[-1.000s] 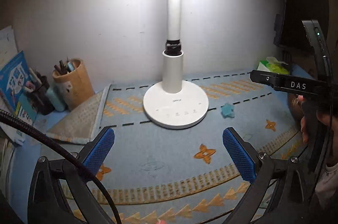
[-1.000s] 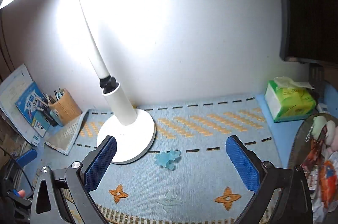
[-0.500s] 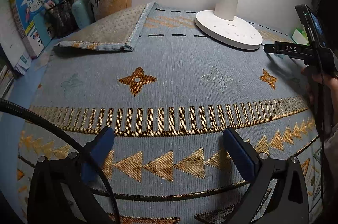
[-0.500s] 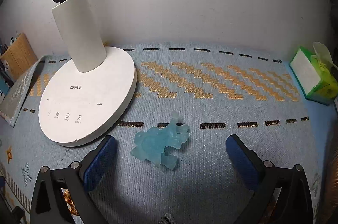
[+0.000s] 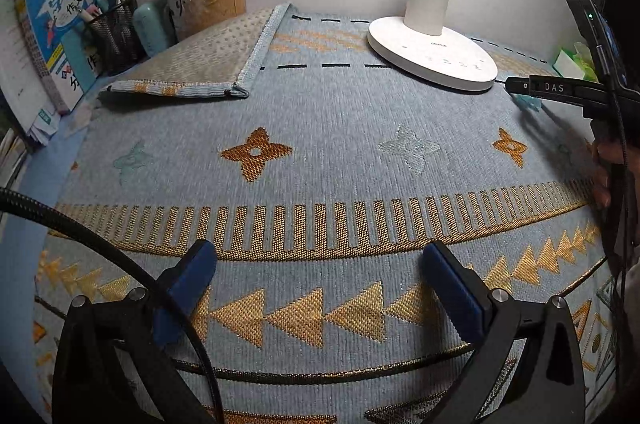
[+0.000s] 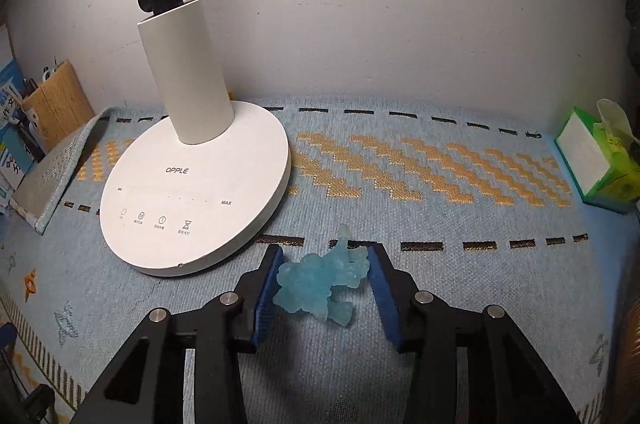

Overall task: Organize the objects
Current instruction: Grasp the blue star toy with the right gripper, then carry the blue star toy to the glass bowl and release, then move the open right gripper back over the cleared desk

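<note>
Right wrist view: the blue toy lay on the mat between the right gripper fingers, which were closing (left pad touching it, right pad just beside). The left gripper fingers stood spread, empty.

A small translucent pale-blue figurine, lumpy and many-limbed like a little toy creature, lay on its side on the blue woven mat just in front of the white lamp base, one thin limb poking toward the wall.
</note>
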`<action>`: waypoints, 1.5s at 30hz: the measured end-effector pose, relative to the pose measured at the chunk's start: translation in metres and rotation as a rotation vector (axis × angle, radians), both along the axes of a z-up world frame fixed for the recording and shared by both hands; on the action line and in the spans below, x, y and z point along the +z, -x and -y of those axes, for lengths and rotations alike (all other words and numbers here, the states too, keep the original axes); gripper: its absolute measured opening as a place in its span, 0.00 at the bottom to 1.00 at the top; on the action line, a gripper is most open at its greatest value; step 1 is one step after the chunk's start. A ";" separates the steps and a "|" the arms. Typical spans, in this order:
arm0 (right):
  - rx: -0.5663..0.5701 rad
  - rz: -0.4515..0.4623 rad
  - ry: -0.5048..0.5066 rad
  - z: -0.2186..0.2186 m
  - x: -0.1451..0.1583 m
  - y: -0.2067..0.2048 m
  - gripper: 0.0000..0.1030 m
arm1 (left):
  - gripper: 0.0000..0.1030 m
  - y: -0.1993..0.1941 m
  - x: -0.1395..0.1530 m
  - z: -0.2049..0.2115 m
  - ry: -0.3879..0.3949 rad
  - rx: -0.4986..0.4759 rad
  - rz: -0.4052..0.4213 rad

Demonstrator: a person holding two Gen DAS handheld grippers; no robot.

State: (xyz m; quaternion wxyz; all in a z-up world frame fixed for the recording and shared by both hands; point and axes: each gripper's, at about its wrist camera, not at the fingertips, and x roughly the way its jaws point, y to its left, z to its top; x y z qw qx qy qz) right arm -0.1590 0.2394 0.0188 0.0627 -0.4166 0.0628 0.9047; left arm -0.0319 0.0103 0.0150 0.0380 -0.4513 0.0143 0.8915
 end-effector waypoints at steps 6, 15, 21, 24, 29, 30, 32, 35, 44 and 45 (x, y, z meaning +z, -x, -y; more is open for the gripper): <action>0.019 -0.084 0.017 0.014 0.046 -0.030 0.38 | 1.00 0.001 0.000 0.000 0.000 0.000 0.000; -0.026 -0.261 -0.054 -0.019 0.147 -0.106 0.38 | 1.00 0.000 0.000 -0.001 0.000 0.000 0.000; -0.152 -0.304 -0.103 -0.086 0.185 -0.169 0.38 | 1.00 0.001 0.001 -0.001 -0.001 0.000 0.001; -0.238 -0.299 -0.115 -0.128 0.189 -0.197 0.38 | 1.00 0.001 0.001 -0.001 -0.001 0.000 0.001; -0.346 -0.192 -0.088 -0.191 0.166 -0.216 0.38 | 1.00 0.001 0.002 -0.001 -0.001 0.000 0.001; -0.365 -0.134 -0.088 -0.203 0.157 -0.213 0.39 | 1.00 0.001 0.001 -0.001 -0.001 0.000 0.001; -0.392 -0.022 -0.034 -0.224 0.136 -0.208 0.61 | 1.00 0.001 0.001 -0.001 -0.001 0.000 0.001; -0.416 0.005 0.084 -0.240 0.122 -0.213 1.00 | 1.00 0.001 0.001 -0.001 -0.001 0.000 0.001; -0.303 -0.237 0.081 -0.155 0.172 -0.243 1.00 | 1.00 -0.003 0.001 0.000 0.000 0.019 0.003; -0.263 -0.261 0.092 -0.137 0.172 -0.244 1.00 | 1.00 -0.006 0.001 0.000 0.003 0.026 0.002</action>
